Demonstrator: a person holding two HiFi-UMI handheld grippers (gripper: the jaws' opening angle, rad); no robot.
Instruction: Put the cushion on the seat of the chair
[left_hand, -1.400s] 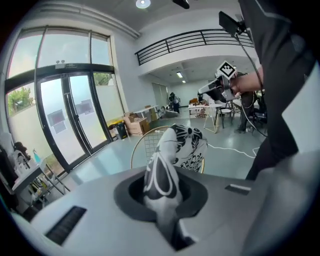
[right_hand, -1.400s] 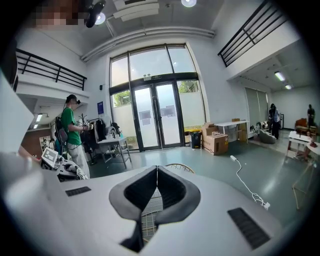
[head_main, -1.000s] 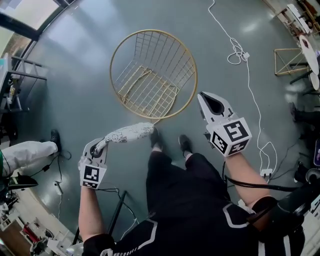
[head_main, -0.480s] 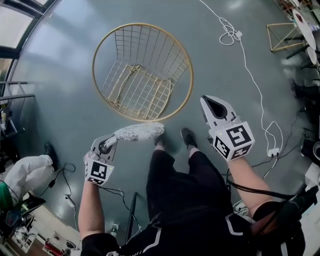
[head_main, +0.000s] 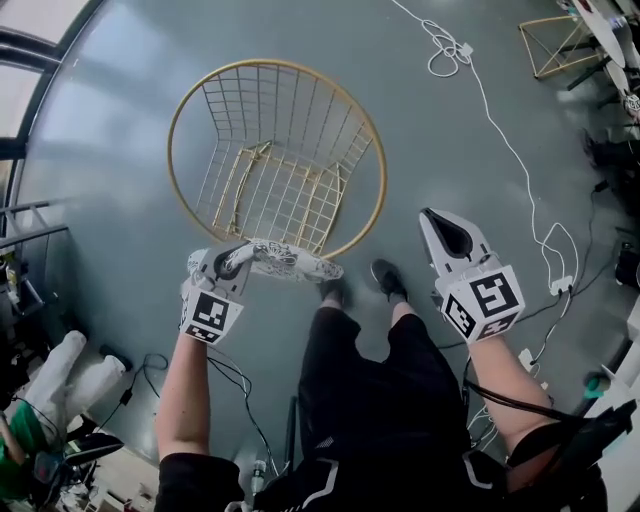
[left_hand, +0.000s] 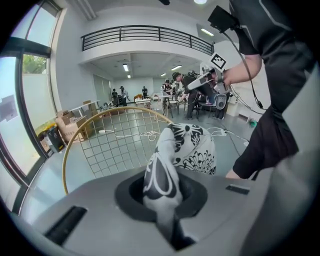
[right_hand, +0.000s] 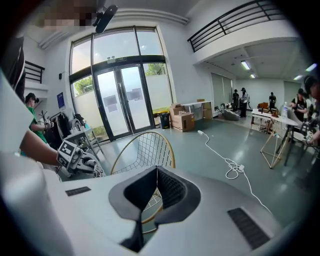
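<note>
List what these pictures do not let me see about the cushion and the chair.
- Head view: whether the cushion touches the rim of the chair. From above they only overlap.
- Left gripper view: the chair's seat and legs, hidden by the cushion and the body of the left gripper.
- Right gripper view: the chair's seat and legs, hidden by the body of the right gripper.

The cushion, white with a black floral print, is pinched at one end in the left gripper and stretches about level over the front rim of the upright gold wire chair, not yet on its seat.
</note>
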